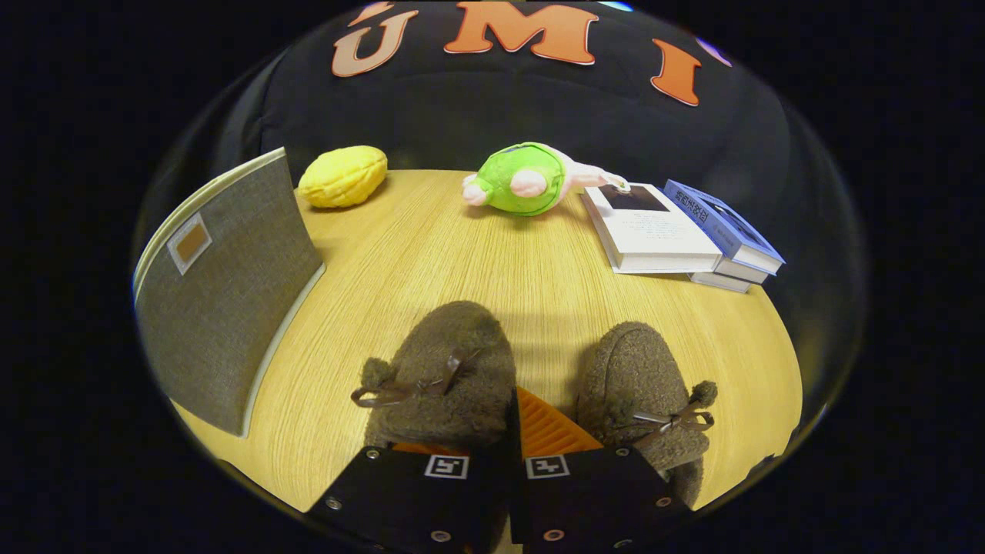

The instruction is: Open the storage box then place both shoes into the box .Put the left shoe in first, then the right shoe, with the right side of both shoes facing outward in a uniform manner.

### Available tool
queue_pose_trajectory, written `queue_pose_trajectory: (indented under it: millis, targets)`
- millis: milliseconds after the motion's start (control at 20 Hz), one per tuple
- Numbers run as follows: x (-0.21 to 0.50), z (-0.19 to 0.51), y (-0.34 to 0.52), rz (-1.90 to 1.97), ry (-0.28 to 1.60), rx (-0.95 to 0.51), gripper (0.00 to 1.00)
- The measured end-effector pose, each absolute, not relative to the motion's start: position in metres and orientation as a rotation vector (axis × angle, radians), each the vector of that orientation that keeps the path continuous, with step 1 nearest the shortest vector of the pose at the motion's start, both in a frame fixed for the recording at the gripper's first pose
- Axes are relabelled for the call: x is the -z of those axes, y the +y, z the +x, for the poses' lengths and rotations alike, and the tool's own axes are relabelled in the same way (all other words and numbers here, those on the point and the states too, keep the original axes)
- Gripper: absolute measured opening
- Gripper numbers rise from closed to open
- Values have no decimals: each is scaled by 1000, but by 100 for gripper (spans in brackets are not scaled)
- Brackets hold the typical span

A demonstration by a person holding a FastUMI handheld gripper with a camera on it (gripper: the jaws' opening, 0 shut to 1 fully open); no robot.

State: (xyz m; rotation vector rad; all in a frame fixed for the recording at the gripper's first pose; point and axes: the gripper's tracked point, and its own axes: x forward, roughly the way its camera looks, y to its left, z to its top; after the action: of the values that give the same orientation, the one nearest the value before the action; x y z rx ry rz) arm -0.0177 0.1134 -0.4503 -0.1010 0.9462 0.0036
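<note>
Nearest of all, the gripper sits low over the table, its fingers drawn close together, and the left shoe's inner wall appears pinched between them; I judge it gripped, though the contact itself is partly hidden behind the finger blocks. Both shoes are fuzzy brown slippers with small bows, toes pointing away, and the right shoe rests just beside the fingers on the other side, apart from its mate. Taking the left one first fits the order the task asks for.

Off to the left stands the storage box, a grey fabric panel upright on the wooden table; whether its lid is already open I cannot tell from here. Beyond the shoes, well clear of the work, lie a yellow plush lemon, a green plush toy and a stack of books.
</note>
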Motion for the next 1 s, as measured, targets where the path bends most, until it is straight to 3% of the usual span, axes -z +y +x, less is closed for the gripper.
queue_pose_trajectory:
  millis: [100,200,750,1000]
  targets:
    - [449,-21,123,-22,976,-13,5]
    - [433,-20,137,53,971,-32,4]
    - [281,24,268,193,829,-212,4]
    - [258,44,339,231,834,-258,4]
